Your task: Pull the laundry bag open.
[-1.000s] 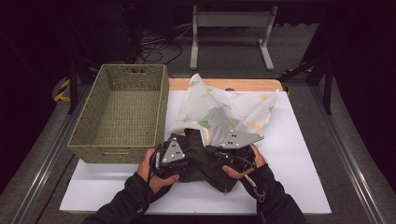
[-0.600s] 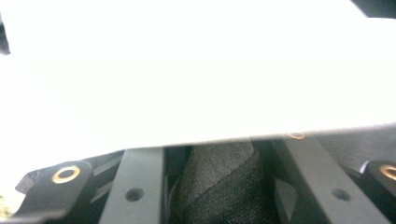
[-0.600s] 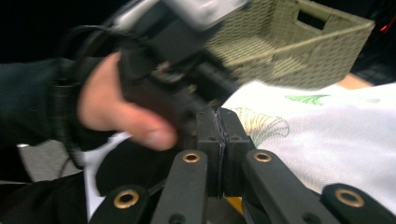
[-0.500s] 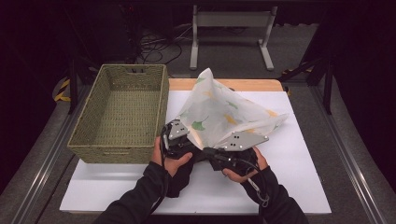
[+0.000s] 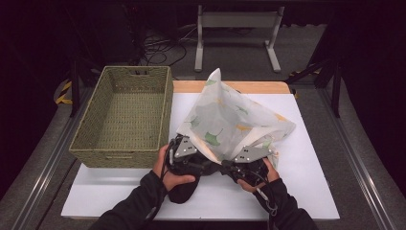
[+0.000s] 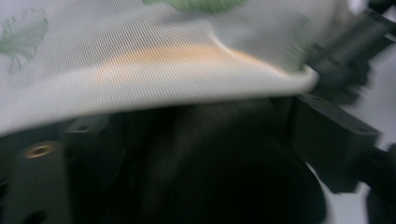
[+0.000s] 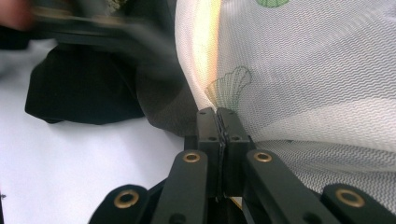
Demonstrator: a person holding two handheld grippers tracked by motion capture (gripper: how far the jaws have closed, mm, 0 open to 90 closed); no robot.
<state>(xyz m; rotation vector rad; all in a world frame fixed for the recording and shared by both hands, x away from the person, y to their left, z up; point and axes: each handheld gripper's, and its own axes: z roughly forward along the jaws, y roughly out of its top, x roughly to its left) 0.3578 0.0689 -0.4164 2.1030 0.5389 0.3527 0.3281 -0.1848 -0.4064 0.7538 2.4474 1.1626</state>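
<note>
Right gripper view: hand-held gripper [image 7: 218,122] pinching mesh bag [image 7: 299,79].

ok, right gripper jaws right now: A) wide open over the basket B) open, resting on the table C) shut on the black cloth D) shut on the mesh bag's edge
D: in the right gripper view, the right gripper has its jaws pressed together on the edge of the leaf-print mesh bag.

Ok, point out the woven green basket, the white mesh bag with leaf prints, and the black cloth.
Woven green basket [image 5: 91,152]: high view, its near wall.
White mesh bag with leaf prints [image 5: 230,120]: high view, middle of its raised side.
Black cloth [image 7: 79,93]: right gripper view, its bunched middle on the white table.
</note>
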